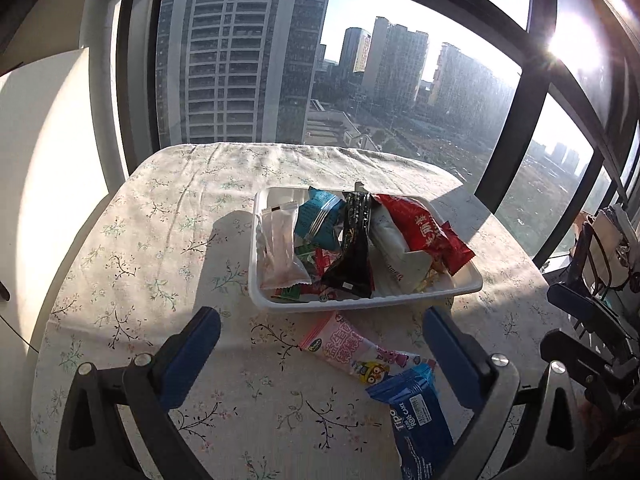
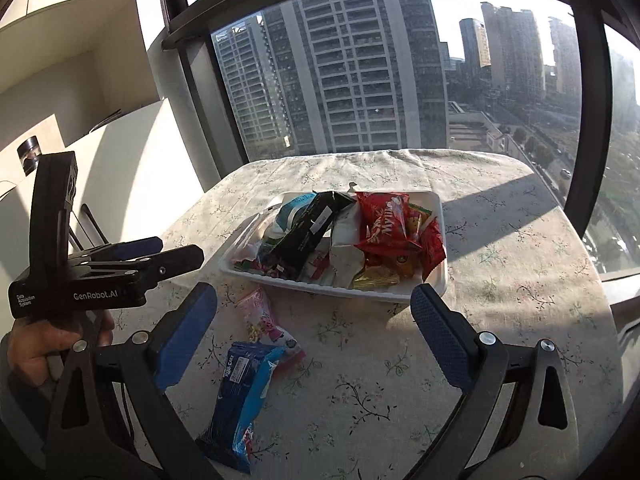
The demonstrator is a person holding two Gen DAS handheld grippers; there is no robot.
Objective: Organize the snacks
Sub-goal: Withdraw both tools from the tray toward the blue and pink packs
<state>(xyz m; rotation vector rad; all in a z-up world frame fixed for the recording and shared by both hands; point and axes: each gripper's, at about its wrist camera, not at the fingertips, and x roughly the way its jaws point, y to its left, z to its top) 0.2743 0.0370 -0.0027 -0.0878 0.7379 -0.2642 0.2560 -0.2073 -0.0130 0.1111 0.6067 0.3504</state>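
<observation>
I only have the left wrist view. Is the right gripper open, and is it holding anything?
Observer: The right gripper is open, with nothing held between its fingers.
Operator: What is it pointing at?
Observer: The tray's near rim. The pink packet and blue packet lie on the cloth nearer its left finger.
Operator: And my left gripper, from outside?
Observer: The left gripper is left of the tray and apart from it.
</observation>
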